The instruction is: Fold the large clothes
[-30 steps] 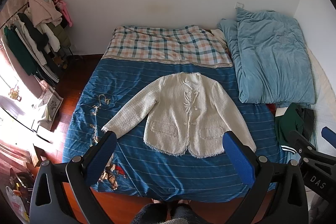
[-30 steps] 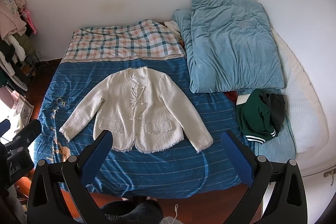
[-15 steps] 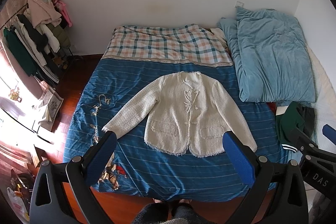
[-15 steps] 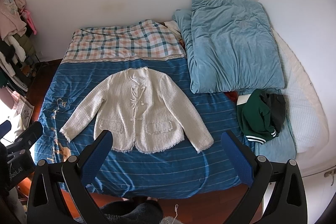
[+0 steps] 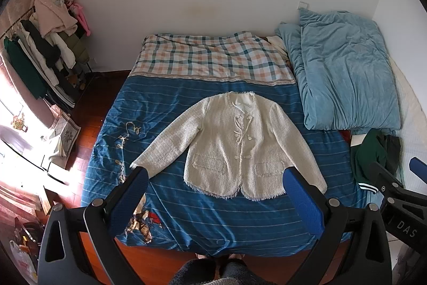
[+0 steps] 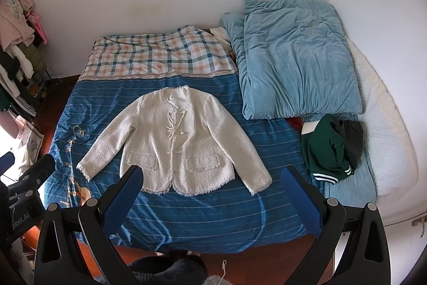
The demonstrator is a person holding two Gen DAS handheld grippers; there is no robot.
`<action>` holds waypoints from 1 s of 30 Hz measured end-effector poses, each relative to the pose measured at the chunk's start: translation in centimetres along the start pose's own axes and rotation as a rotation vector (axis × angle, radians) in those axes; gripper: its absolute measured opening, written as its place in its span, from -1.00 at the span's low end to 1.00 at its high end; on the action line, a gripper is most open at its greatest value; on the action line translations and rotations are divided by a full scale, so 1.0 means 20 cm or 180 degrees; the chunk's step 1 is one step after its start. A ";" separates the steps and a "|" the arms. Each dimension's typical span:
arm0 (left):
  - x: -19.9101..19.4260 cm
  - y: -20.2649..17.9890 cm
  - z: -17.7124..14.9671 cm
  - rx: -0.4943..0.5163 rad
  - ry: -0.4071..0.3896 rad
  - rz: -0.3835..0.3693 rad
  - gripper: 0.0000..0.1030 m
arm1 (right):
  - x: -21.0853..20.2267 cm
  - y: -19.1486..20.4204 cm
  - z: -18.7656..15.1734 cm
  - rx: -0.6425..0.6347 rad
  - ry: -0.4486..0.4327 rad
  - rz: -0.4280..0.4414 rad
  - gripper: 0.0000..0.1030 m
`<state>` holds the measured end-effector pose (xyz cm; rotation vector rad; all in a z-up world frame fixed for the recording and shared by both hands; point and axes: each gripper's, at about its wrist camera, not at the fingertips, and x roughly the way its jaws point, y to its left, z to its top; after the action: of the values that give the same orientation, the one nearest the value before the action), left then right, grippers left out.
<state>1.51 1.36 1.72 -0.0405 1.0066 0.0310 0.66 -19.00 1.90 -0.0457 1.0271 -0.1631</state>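
Lying flat and face up on the blue striped bedspread (image 5: 186, 218), the cream jacket (image 5: 240, 146) is spread out, front closed, sleeves angled outward, hem toward the foot of the bed. No fold yet made; all of the folding appears to remain.

Left: clothes rack (image 5: 45, 58), crowded, against the wall beside the bed.
Left gripper (image 5: 216, 202): fingers spread wide, holding nothing, held above the near bed edge.
Right gripper (image 6: 213, 200): likewise released and empty, well clear of the jacket.
Right: light blue duvet (image 6: 296, 58), bundled; dark green garment (image 6: 328, 148), heaped just below it, unfolded.
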 end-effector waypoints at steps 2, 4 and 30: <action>0.01 0.01 0.01 -0.0005 0.0010 0.0001 1.00 | 0.00 0.00 0.00 0.0002 0.0000 0.0007 1.00; 0.01 0.02 0.03 -0.0002 0.0005 0.0006 1.00 | 0.00 0.00 0.00 -0.0006 -0.0003 0.0003 1.00; 0.00 -0.01 0.00 -0.0003 -0.0012 0.0005 1.00 | -0.03 0.02 0.02 -0.0001 0.0006 0.0006 1.00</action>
<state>1.58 1.14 1.81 -0.0403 1.0030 0.0330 0.80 -18.60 2.55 -0.0449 1.0291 -0.1612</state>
